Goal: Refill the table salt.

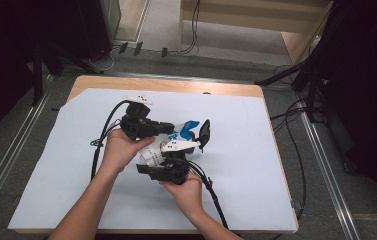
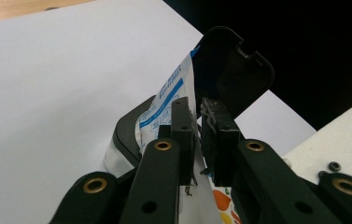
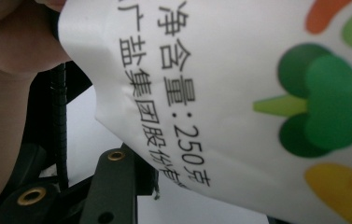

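Nearest the high camera, two bare forearms come in from the bottom edge, each hand carrying a gripper. Take the white packet (blue print on one face, cartoon vegetables on the other) as the landmark: it is lifted off the pale sheet covering the table, roughly at the sheet's middle, with both tools on it.

On the near side of the packet sits the right gripper, its trailing cable running back toward the table's near edge. In the right gripper view the packet lies close across the lens with one black jaw under its edge; the other jaw is hidden, so whether this tool is clamped or merely beside the packet I cannot tell.

At the packet's left is the left gripper. In the left gripper view its jaws stand nearly together, pinching the thin packet between the fingertips.

Just beyond the packet, touching its far end, is a black container with its hinged lid raised.
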`<state>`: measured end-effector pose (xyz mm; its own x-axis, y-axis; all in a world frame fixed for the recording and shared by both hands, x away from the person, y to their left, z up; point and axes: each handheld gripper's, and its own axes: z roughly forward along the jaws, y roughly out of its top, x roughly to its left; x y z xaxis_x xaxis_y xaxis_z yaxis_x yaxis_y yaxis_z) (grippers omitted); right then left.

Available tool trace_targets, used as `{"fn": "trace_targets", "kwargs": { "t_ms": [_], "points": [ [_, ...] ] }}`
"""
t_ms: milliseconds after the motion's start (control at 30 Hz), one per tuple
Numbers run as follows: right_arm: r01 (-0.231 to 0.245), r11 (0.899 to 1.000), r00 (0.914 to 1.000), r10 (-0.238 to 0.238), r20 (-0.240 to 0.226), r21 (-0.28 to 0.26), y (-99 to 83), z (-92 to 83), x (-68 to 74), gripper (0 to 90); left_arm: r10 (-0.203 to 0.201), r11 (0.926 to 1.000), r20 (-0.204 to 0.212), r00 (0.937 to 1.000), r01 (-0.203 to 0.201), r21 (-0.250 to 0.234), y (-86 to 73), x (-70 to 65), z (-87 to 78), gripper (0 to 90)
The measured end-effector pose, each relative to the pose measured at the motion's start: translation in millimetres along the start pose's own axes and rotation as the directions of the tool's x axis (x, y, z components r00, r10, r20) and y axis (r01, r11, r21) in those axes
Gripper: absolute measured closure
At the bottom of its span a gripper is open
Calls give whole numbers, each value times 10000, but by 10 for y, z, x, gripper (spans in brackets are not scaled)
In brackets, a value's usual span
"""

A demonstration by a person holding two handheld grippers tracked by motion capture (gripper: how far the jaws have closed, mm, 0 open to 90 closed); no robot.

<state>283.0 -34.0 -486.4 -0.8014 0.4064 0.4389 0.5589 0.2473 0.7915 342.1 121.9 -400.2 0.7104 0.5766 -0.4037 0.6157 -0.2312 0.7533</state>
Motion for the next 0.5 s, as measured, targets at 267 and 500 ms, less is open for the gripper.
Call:
{"fn": "trace_targets", "kwargs": {
  "t_ms": [267, 500],
  "points": [
    [-130, 9999, 9999, 130, -103, -60, 6, -5, -6, 602, 55, 10000, -36, 10000, -55, 62, 2, -2, -7, 825],
    [-75, 10000, 9999, 75, -67, -49, 7, -5, -2, 602, 61, 10000, -1, 10000, -61, 29, 0, -10, -8, 824]
  ]
}}
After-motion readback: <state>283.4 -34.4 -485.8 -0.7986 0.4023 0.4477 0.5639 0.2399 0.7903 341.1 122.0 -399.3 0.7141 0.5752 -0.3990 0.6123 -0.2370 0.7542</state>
